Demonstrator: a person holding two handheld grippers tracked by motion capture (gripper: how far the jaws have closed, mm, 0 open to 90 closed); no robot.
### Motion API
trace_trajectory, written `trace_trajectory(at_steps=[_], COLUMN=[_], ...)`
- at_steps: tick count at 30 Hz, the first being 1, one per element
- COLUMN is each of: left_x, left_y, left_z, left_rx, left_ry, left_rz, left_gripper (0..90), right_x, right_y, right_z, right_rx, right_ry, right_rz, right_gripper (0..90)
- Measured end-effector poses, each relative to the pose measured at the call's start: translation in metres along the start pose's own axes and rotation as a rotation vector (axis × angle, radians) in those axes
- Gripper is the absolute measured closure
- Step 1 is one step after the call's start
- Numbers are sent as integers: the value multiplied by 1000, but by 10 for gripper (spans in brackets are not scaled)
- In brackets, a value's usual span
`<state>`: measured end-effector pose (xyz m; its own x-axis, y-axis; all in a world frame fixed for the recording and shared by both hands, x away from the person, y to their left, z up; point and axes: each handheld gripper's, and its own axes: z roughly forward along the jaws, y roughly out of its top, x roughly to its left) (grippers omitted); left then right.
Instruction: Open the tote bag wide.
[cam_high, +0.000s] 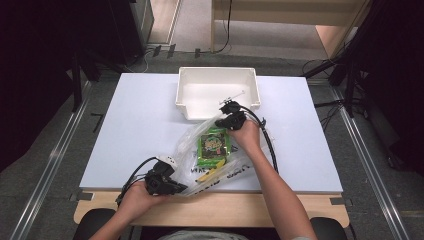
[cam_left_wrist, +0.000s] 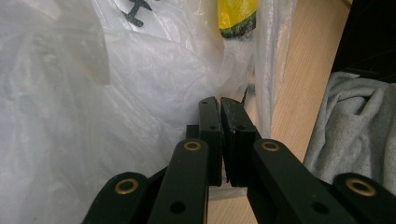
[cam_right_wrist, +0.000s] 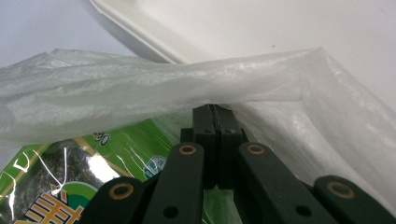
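Fingers of both grippers were pinched tight on a clear plastic bag (cam_high: 212, 150), one at each end of it. On the left gripper (cam_high: 180, 189), seen in the high view at the near edge of the counter (cam_high: 135, 130), the fingers (cam_left_wrist: 211, 122) stood closed with only a thin slit between them, and the left gripper view showed the crinkled film of the bag gathered right at their tips, so they were clamped on the bag's near corner. On the right gripper (cam_high: 220, 121), at the far end of the bag and just in front of the white plastic bin (cam_high: 218, 73), the fingers (cam_right_wrist: 205, 122) were pressed together with no gap, and a taut fold of the bag's rim ran across their tips in the right gripper view. The bag lay stretched between the two grippers across the front middle of the counter, its far end touching or almost touching the bin's front wall. Inside it sat a green snack packet (cam_high: 213, 145), flat and toward the far half, with a yellow item (cam_high: 207, 175) nearer the left gripper; what that yellow item was could not be made out. A person's left hand (cam_high: 135, 197) and right hand (cam_high: 247, 136) held the grippers, both forearms coming in from the near side.
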<state>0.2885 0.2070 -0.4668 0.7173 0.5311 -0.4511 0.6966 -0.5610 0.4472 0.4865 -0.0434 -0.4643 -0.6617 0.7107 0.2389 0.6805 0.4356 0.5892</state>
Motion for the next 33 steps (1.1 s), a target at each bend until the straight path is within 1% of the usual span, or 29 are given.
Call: trace_trajectory(at_steps=[1, 4, 5, 10, 12, 14, 15, 18, 19, 21, 24, 25, 26, 27, 28, 29, 32, 33], left_x=[1, 6, 6, 1, 0, -2, -2, -3, -3, -3, -2, -2, -1, -1, -1, -1, 1, 2], left_y=[1, 4, 4, 7, 10, 13, 15, 21, 24, 29, 37, 40, 43, 46, 49, 52, 62, 66], left_z=[-1, -3, -3, -9, -14, -18, -20, -27, -30, -33, -36, -37, -38, -39, -39, -40, -40, -40], left_rx=[-11, -39, -46, -72, -96, -124, -130, -141, -146, -151, -164, -167, -165, -175, -177, -178, -163, -165], left_ry=[-1, -20, -18, -5, 1, 4, 2, 12, 16, 18, 24, 23, 26, 29, 28, 24, 33, 40], left_rz=[-1, -12, -16, 6, 8, 8, 9, 12, 19, 15, 14, 10, 9, 8, 10, 11, 15, 18], left_gripper=[883, 884, 883, 841, 795, 746, 724, 653, 636, 587, 544, 538, 529, 527, 525, 522, 515, 514], right_x=[0, 0, 1, 1, 1, 1, 2, 5, 5, 6, 7, 8, 9, 10, 10, 11, 16, 16], right_y=[-1, -1, -1, -1, 0, 1, 1, 3, 3, 4, 4, 4, 4, 4, 4, 4, 2, 2], right_z=[0, 0, 0, 0, -1, -3, -5, -10, -12, -16, -21, -24, -26, -29, -31, -33, -40, -42], right_rx=[-7, -11, -11, -7, -3, -3, 0, -5, -3, -6, -10, -11, -18, -17, -21, -22, -27, -30], right_ry=[1, 0, -3, -7, -6, 15, 15, 13, 12, 16, 18, 29, 31, 36, 44, 46, 49, 53], right_rz=[4, 10, 11, 21, 14, 19, 17, 1, -1, 5, 0, 2, -2, 0, -10, -8, -20, -23], right_gripper=[900, 900, 900, 900, 900, 900, 900, 867, 860, 838, 800, 783, 770, 762, 748, 738, 710, 701])
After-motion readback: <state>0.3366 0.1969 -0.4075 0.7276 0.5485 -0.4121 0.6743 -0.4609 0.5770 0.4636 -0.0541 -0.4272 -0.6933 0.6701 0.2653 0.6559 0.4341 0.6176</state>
